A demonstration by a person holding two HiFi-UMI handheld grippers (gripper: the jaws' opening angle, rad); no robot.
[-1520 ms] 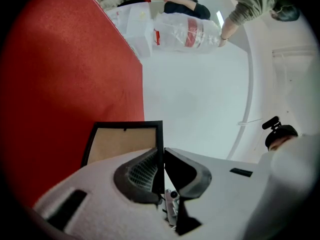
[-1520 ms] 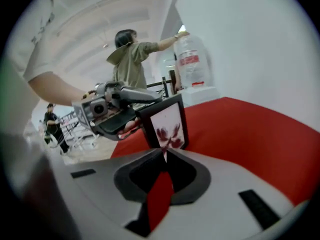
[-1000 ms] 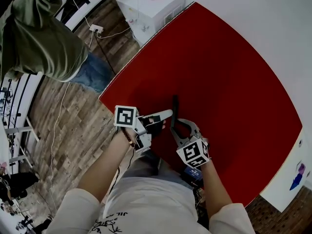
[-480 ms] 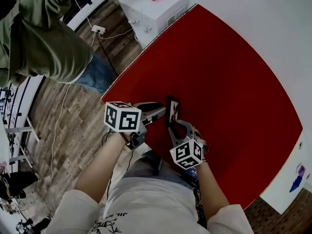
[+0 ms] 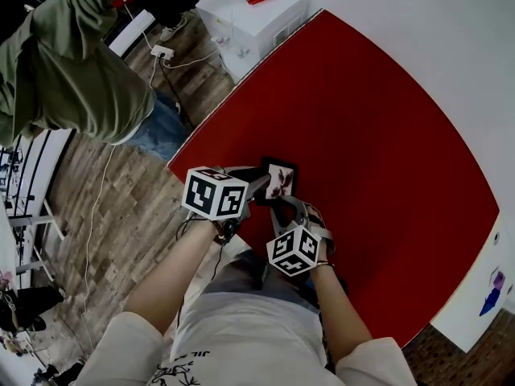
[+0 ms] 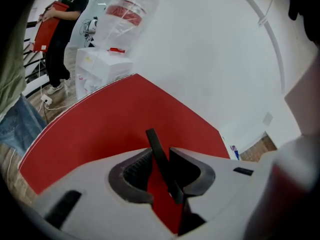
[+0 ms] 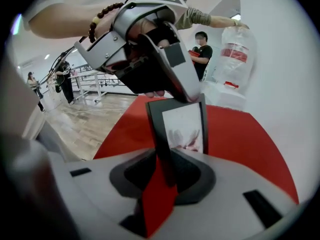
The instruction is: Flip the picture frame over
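Note:
The picture frame (image 5: 278,181) is small and black, with a pale photo facing up, tilted over the red table (image 5: 378,151) near its front left edge. My right gripper (image 5: 283,207) is shut on the frame's near edge; in the right gripper view the frame (image 7: 182,126) rises from between the pads. My left gripper (image 5: 259,185) reaches the frame's left side. Its jaws are opening, with the frame (image 6: 161,159) edge-on between them and a gap at one pad. In the right gripper view the left gripper (image 7: 176,93) sits at the frame's top edge.
A white cabinet (image 5: 253,10) stands beyond the table's far left corner, with a large clear bottle (image 6: 131,11) on it. A person in a green top (image 5: 72,71) stands on the wood floor at the left. A power strip (image 5: 161,51) lies there.
The frame has turned from edge-on to photo side up. My left gripper rolled over, slid left and its jaws spread. The right gripper shifted a little left with the frame.

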